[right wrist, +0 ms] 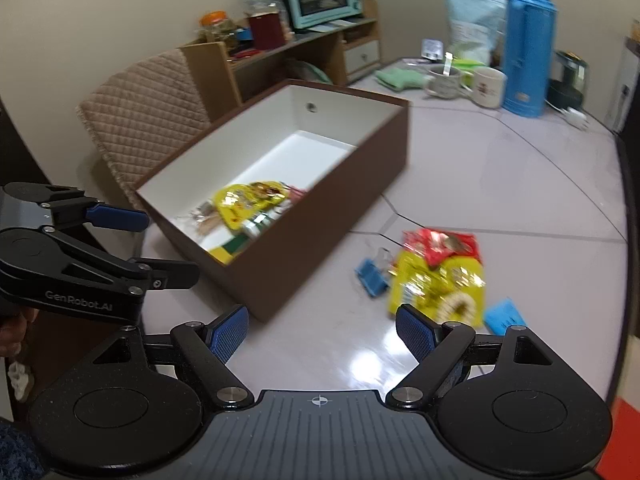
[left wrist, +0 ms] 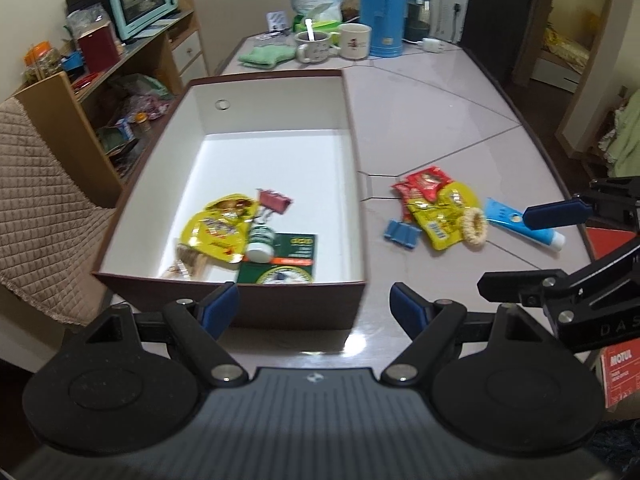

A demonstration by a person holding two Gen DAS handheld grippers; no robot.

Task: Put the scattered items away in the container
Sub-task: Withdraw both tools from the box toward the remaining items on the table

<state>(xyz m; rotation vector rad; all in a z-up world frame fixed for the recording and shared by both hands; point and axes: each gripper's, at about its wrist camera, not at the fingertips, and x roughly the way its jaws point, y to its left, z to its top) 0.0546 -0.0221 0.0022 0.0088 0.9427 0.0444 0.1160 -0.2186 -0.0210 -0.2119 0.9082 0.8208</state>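
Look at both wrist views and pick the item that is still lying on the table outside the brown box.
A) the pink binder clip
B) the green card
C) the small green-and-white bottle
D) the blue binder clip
D: the blue binder clip lies on the table beside the snack packets, right of the brown box, while the other three items sit inside the box.

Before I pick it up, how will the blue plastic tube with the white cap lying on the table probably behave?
The blue plastic tube with the white cap lies flat, so it probably will not roll far. Its flattened end suggests a soft body that may dent or bend under the fingers. It looks glossy, so it could slip; it also seems light for its size.
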